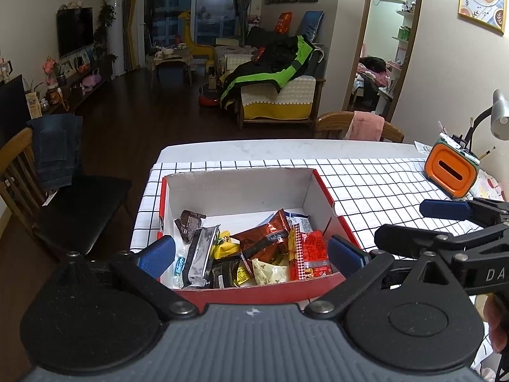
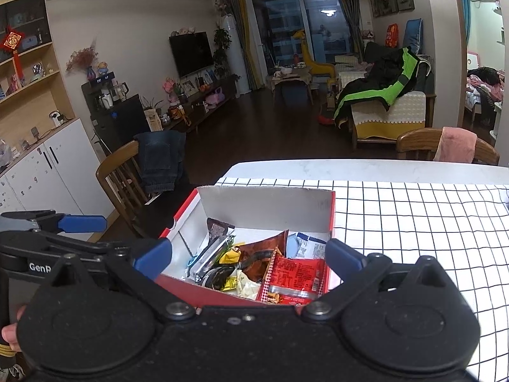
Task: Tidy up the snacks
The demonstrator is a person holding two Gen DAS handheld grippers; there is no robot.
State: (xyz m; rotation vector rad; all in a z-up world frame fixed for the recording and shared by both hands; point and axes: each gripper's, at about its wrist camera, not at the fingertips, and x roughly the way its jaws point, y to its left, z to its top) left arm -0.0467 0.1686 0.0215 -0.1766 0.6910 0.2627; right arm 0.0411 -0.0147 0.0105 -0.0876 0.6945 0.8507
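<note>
A red cardboard box with a white inside (image 1: 238, 187) (image 2: 267, 203) stands on the checked tablecloth. Several snack packs lie in its near half: a red packet (image 1: 313, 254) (image 2: 294, 275), a brown-red foil bag (image 1: 264, 238) (image 2: 264, 250), a silver bar (image 1: 202, 254) (image 2: 211, 258), a dark brown pack (image 1: 189, 222) (image 2: 218, 227), small yellow packs (image 1: 226, 246). My left gripper (image 1: 251, 254) is open and empty, just above the box's near edge. My right gripper (image 2: 248, 256) is open and empty, at the same edge from the right; it shows in the left wrist view (image 1: 445, 219).
An orange and green holder (image 1: 451, 172) with pens and a desk lamp (image 1: 499, 114) stand at the table's right. Wooden chairs stand at the left (image 1: 19, 172) (image 2: 124, 175) and far side (image 1: 356, 125) (image 2: 445, 145). The table's left edge is close to the box.
</note>
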